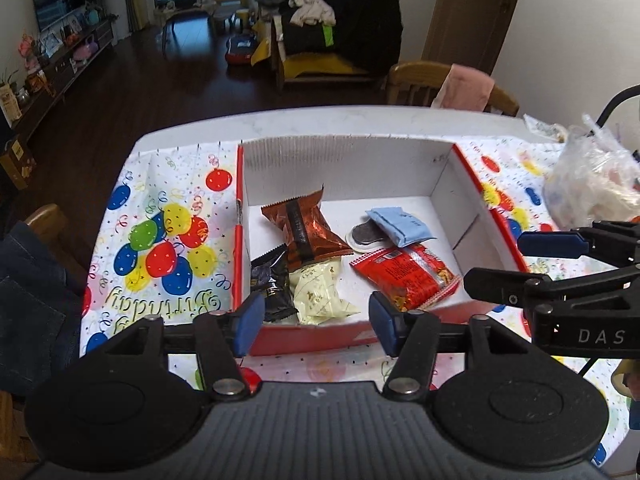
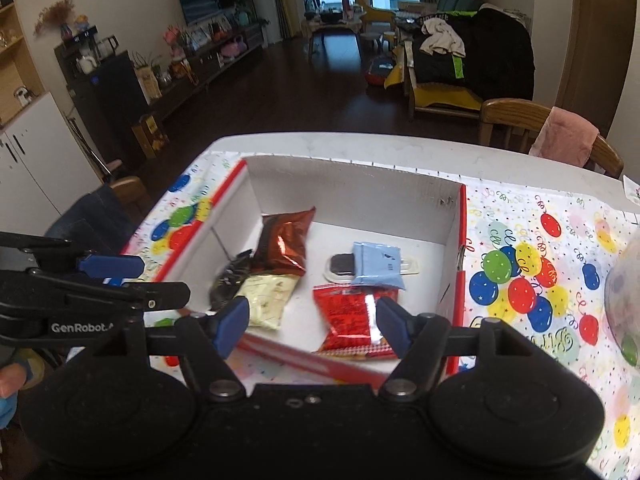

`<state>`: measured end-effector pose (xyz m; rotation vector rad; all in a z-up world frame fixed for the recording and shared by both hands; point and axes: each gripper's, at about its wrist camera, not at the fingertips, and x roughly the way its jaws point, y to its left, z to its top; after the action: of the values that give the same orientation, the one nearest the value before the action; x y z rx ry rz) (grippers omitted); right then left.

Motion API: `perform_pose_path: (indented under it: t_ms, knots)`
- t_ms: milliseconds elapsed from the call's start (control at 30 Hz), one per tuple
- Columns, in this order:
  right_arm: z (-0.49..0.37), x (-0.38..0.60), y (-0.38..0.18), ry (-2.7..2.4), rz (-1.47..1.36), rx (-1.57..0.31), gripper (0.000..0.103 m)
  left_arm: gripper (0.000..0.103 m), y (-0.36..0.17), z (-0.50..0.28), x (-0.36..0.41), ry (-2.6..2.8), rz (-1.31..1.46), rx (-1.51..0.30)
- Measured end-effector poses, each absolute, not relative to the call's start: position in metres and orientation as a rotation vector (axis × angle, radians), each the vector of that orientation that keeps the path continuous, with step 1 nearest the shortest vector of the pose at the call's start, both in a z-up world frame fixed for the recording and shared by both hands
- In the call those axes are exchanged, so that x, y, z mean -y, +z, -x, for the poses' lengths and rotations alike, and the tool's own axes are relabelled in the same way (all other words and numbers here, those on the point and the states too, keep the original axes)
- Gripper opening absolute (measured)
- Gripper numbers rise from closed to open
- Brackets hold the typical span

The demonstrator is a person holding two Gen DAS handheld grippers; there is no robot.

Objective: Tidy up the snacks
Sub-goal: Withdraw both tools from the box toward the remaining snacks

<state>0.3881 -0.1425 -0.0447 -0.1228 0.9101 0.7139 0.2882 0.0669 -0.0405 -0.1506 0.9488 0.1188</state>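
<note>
You have one red-and-white box (image 1: 448, 184) in front of you, and six snacks lie in it: one brown foil packet (image 1: 306, 228), one black packet (image 1: 272, 286), one cream packet (image 1: 320, 292), one red packet (image 1: 404, 270), one light blue packet (image 1: 400, 226) and one round dark cookie in a clear wrapper (image 1: 366, 236). Under the box you have one birthday tablecloth (image 1: 160, 240) printed with balloons, on one white table (image 1: 320, 120). Count also one clear plastic bag (image 1: 592, 184) at your right, two wooden chairs (image 1: 416, 84) (image 2: 132, 192) and two grippers, the left gripper (image 1: 316, 320) and the right gripper (image 2: 308, 324).
</note>
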Motion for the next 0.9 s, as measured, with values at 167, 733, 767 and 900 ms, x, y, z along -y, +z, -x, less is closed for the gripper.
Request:
perform_pose_path:
  t_ms: [167,733,767,900]
  knots:
    - [-0.360,0.148,-0.033,0.724,0.104,-0.872,0.080,0.064,-0.028,-0.259,-0.073,0.099,0.164,-0.909]
    - [-0.273,0.167,-0.047,0.696,0.105,-0.832,0.094,0.077,-0.027,-0.165,-0.098,0.093,0.159,-0.856]
    - [-0.270,0.168,-0.051,0.684,0.108,-0.834,0.101,0.077,-0.029,-0.159,-0.099,0.095,0.159,-0.852]
    - [-0.249,0.176,-0.076,0.646,0.139,-0.835,0.103,0.083,-0.039,-0.134,-0.102,0.090,0.155,-0.843]
